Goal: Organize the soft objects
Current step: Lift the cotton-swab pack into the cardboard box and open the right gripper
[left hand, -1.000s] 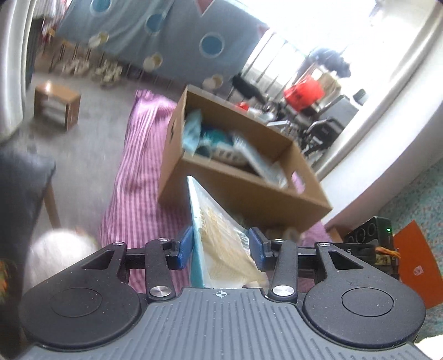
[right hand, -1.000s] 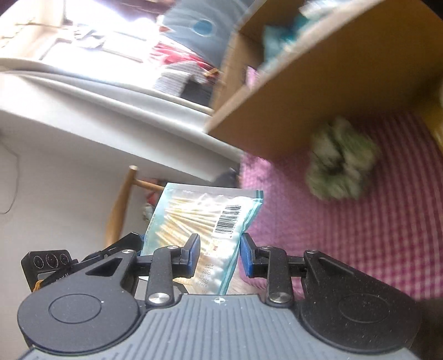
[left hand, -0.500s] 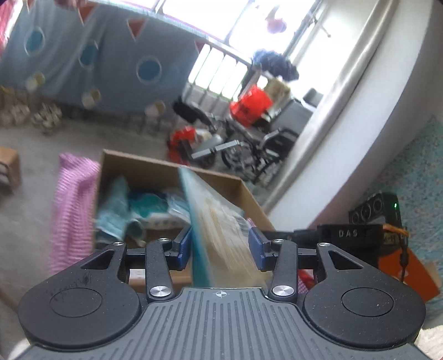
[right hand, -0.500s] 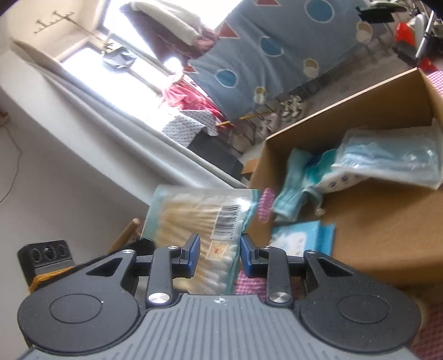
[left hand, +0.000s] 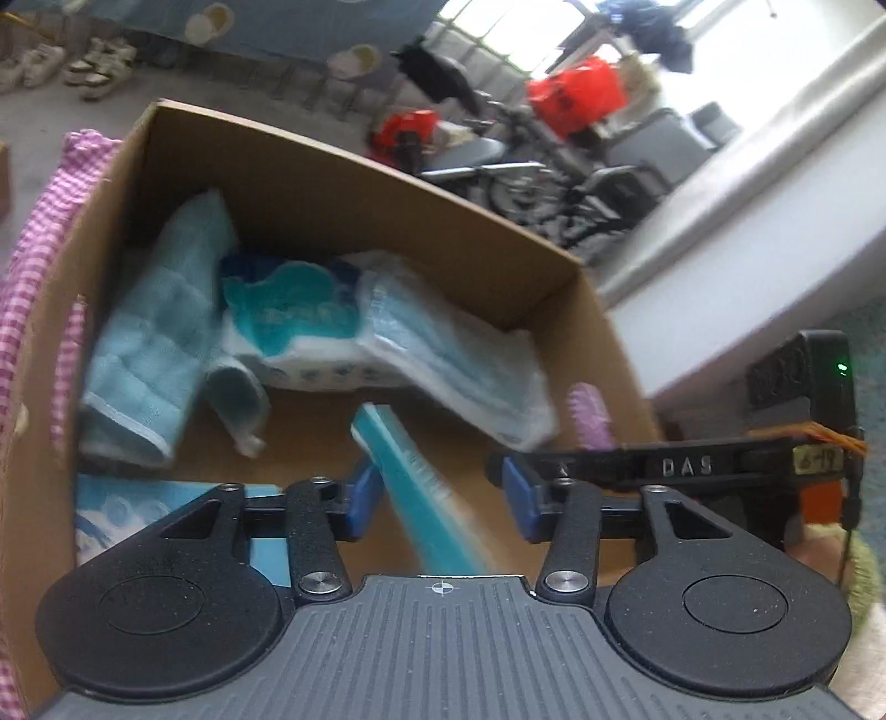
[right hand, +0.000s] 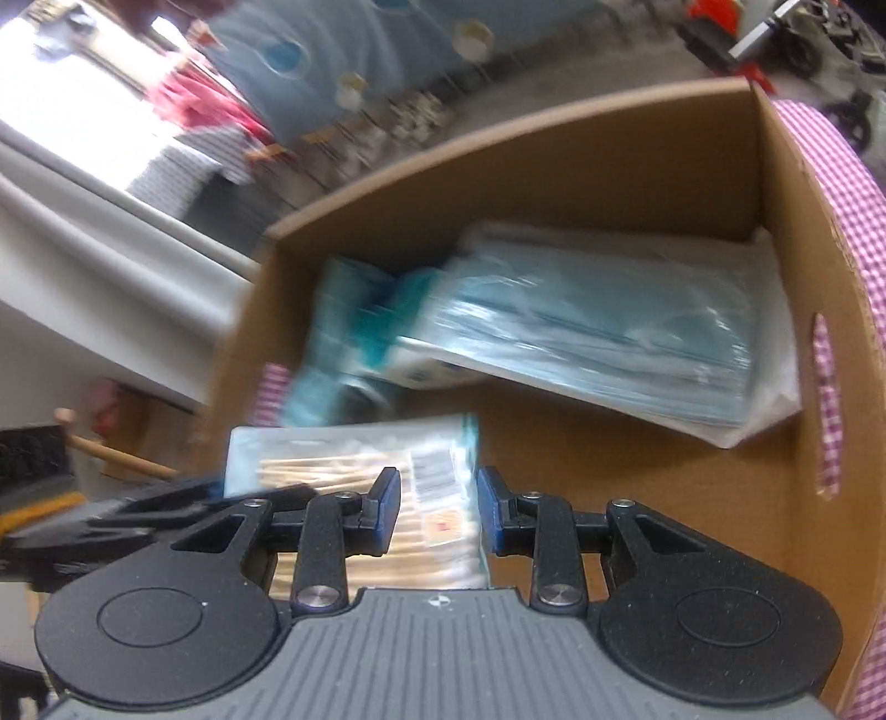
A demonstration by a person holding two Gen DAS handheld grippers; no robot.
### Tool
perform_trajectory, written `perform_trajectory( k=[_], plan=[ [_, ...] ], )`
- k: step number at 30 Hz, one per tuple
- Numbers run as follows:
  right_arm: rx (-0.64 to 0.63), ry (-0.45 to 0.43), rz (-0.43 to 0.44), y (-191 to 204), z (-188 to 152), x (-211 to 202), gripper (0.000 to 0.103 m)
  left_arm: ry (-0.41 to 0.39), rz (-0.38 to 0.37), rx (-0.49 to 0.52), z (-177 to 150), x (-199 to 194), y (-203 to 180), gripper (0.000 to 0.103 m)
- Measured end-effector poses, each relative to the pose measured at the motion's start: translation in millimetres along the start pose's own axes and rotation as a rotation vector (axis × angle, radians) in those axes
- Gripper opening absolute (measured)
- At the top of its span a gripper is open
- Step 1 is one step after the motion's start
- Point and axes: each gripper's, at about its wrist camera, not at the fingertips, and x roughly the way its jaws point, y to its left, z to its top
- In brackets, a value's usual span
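Daylight pours through barred windows [left hand: 515,27] at the far side of the room. A grey floor [left hand: 50,119] runs to a blue patterned hanging [right hand: 354,39] with shoes [left hand: 99,61] lined below it. A wheelchair [left hand: 609,183] stands by an orange bag [left hand: 576,94]. A pale curved wall [left hand: 747,232] rises nearby.

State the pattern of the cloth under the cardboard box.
Pink-and-white gingham check cloth, clearest in the right wrist view beside the box.
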Motion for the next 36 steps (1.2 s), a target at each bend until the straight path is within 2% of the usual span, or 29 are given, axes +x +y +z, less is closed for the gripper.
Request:
perform_trajectory(
  k=[2, 3, 5, 9, 14, 17, 19, 22, 24, 28, 34, 36],
  plan=[
    [-0.005, 0.026, -0.048, -7.9, -0.2, 8.9, 0.033, -0.041, 0.046, 0.032, -0.9, -6.3, -0.1, 0.067],
    [-0.015, 0.030, -0.068, -9.8, -0.8, 10.9, 0.033, -0.058, 0.053, 0.035, -0.9, -11.6, 0.6, 0.071],
    [-0.024, 0.035, -0.108, -15.5, -2.1, 9.0, 0.033, -0.087, 0.057, 0.028, -1.3, -23.5, 4.0, 0.073],
    [-0.045, 0.032, -0.130, -12.5, 2.7, 5.9, 0.033, -0.160, 0.072, 0.010, -6.7, -58.6, 12.8, 0.079],
    [-0.198, 0.055, -0.111, 23.6, 8.9, 11.8, 0.036, -0.291, 0.094, -0.005, -20.0, -111.0, 20.7, 0.098],
    [-0.303, 0.122, -0.095, 51.5, 9.5, 30.7, 0.043, -0.339, 0.094, -0.025, -30.8, -136.6, 26.1, 0.102],
    [-0.366, 0.177, -0.098, 67.1, 9.8, 49.7, 0.044, -0.360, 0.099, -0.042, -37.2, -148.4, 31.8, 0.102],
    [-0.433, 0.300, -0.127, 79.2, 7.1, 83.4, 0.044, -0.383, 0.109, -0.067, -47.5, -162.5, 41.4, 0.102],
    [-0.446, 0.384, -0.181, 76.8, 4.5, 99.6, 0.044, -0.389, 0.122, -0.086, -54.0, -167.9, 49.1, 0.102],
    [-0.455, 0.405, -0.279, 70.0, 6.8, 102.0, 0.049, -0.383, 0.144, -0.122, -67.4, -170.6, 65.3, 0.102],
    [-0.386, 0.413, -0.340, 45.8, 3.3, 91.1, 0.065, -0.369, 0.155, -0.161, -83.1, -174.8, 81.2, 0.102],
    [-0.384, 0.408, -0.362, 41.5, 1.9, 88.1, 0.066, -0.362, 0.156, -0.164, -87.8, -176.9, 82.8, 0.102]
  ],
)
